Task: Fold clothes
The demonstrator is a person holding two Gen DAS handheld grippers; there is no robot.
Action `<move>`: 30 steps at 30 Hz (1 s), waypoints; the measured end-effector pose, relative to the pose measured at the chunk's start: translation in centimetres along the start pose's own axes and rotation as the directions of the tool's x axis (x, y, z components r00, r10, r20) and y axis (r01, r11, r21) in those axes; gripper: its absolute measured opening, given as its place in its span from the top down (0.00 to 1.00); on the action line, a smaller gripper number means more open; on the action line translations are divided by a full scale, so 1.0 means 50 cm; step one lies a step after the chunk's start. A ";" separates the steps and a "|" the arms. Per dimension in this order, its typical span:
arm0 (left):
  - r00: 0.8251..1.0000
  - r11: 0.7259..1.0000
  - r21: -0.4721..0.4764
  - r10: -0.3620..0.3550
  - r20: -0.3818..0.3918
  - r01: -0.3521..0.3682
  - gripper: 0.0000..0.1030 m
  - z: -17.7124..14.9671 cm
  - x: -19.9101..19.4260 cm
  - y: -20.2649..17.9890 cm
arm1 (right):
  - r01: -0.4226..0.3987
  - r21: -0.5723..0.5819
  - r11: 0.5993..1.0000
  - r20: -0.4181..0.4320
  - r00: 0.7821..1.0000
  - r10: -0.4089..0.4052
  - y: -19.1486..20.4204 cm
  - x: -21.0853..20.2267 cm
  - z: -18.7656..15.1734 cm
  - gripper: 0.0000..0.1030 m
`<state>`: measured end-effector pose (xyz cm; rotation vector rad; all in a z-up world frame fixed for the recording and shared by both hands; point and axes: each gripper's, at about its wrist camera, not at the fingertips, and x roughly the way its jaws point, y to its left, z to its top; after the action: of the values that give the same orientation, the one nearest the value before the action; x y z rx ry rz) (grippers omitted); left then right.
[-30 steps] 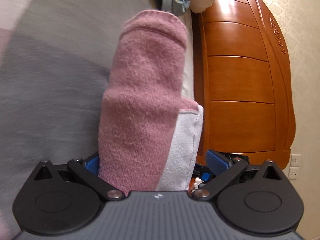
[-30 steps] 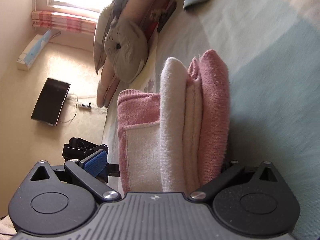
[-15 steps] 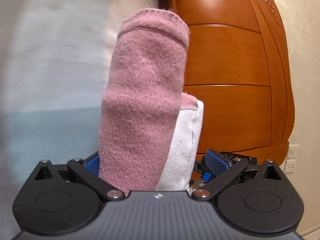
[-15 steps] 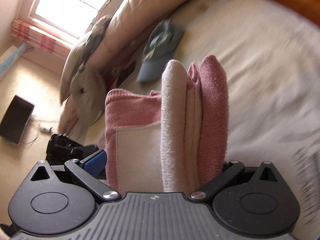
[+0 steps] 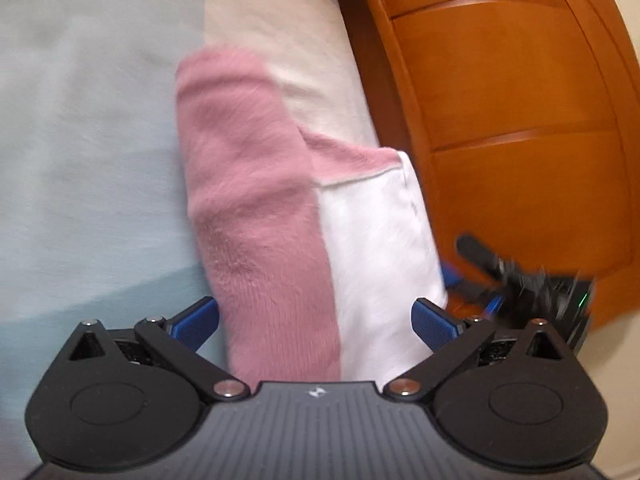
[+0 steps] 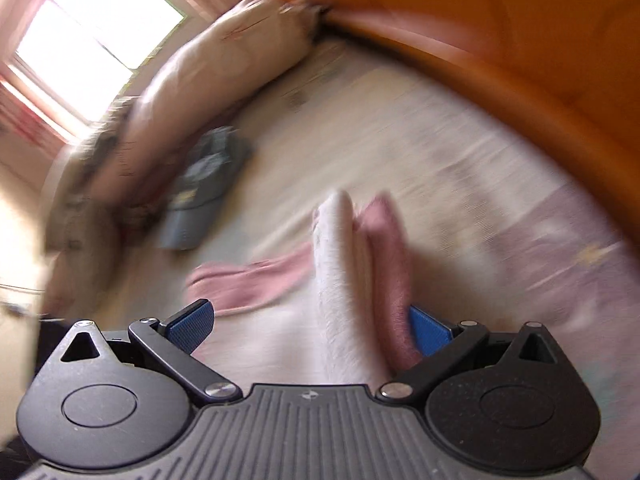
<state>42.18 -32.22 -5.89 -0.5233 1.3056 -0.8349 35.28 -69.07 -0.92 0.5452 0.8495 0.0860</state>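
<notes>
A home bedroom is shown: a bed (image 6: 400,128), a wooden headboard (image 5: 520,120) behind it, pillows (image 6: 208,68) beside a window (image 6: 92,40).

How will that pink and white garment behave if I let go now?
Probably floppy: the pink and white garment bends in soft folds. It looks fluffy, so likely light and not slippery. Its thick folded layers may spring apart a little.

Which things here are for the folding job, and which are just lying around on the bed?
For the job:
- pink and white garment, folded
- left gripper, jaws apart either side of it
- right gripper, jaws apart

Just lying about:
- blue cap
- long pillow
- wooden headboard
- bed sheet under it all
</notes>
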 end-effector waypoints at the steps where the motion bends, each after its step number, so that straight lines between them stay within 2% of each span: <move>1: 0.998 0.997 0.054 0.063 0.012 -0.063 0.01 -0.013 -0.023 0.004 | 0.064 -0.052 0.997 0.026 0.998 -0.063 0.011 -0.015 -0.005 0.00; 2: 0.992 0.986 0.104 0.126 0.029 -0.129 0.01 -0.027 -0.047 0.009 | 0.105 -0.102 0.989 0.056 0.993 -0.100 0.023 -0.031 -0.009 0.00; 4: 0.974 0.954 0.197 0.215 0.073 -0.225 0.01 -0.065 -0.090 0.023 | 0.103 -0.196 0.975 0.099 0.991 -0.085 0.052 -0.065 -0.028 0.00; 6: 0.954 0.918 0.262 0.277 0.111 -0.297 0.01 -0.098 -0.121 0.041 | 0.017 -0.267 0.964 0.109 0.994 0.013 0.085 -0.084 -0.055 0.00; 8: 0.932 0.878 0.313 0.333 0.145 -0.363 0.01 -0.116 -0.137 0.059 | -0.007 -0.354 0.935 0.092 0.995 0.043 0.113 -0.075 -0.087 0.00; 10: 0.896 0.822 0.358 0.406 0.177 -0.443 0.01 -0.127 -0.134 0.048 | 0.080 -0.441 0.894 0.091 0.995 -0.044 0.123 -0.037 -0.116 0.00; 11: 0.885 0.803 0.373 0.426 0.188 -0.465 0.01 -0.144 -0.144 0.050 | 0.121 -0.480 0.869 0.091 0.992 -0.088 0.127 -0.017 -0.130 0.00; 13: 0.880 0.796 0.376 0.430 0.200 -0.474 0.01 -0.160 -0.173 0.072 | 0.181 -0.493 0.851 0.057 0.983 -0.176 0.095 0.028 -0.142 0.00; 15: 0.877 0.801 0.360 0.423 0.227 -0.479 0.01 -0.183 -0.207 0.082 | 0.242 -0.497 0.833 0.091 0.970 -0.227 0.064 0.042 -0.149 0.00; 18: 0.844 0.771 0.351 0.443 0.303 -0.531 0.01 -0.200 -0.227 0.088 | 0.293 -0.382 0.877 0.082 0.955 -0.284 0.045 0.029 -0.133 0.00; 19: 0.838 0.767 0.348 0.447 0.314 -0.539 0.01 -0.203 -0.230 0.087 | 0.293 -0.371 0.881 0.105 0.956 -0.274 0.054 0.018 -0.135 0.00; 21: 0.832 0.764 0.342 0.448 0.328 -0.547 0.01 -0.207 -0.235 0.085 | 0.255 -0.391 0.884 0.169 0.964 -0.204 0.093 -0.010 -0.150 0.00; 24: 0.822 0.760 0.334 0.450 0.349 -0.558 0.01 -0.213 -0.242 0.082 | 0.191 -0.452 0.871 0.218 0.971 -0.099 0.166 -0.017 -0.168 0.00; 27: 0.821 0.753 0.346 0.444 0.359 -0.559 0.01 -0.218 -0.232 0.069 | 0.187 -0.502 0.844 0.175 0.978 -0.113 0.204 0.047 -0.184 0.00; 30: 0.820 0.749 0.355 0.440 0.366 -0.560 0.01 -0.223 -0.229 0.060 | 0.196 -0.506 0.840 0.173 0.977 -0.124 0.214 0.059 -0.181 0.00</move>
<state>31.55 -20.15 -3.41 0.1034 0.8959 -0.5527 32.11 -55.21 -2.52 -0.0362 0.6976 0.1205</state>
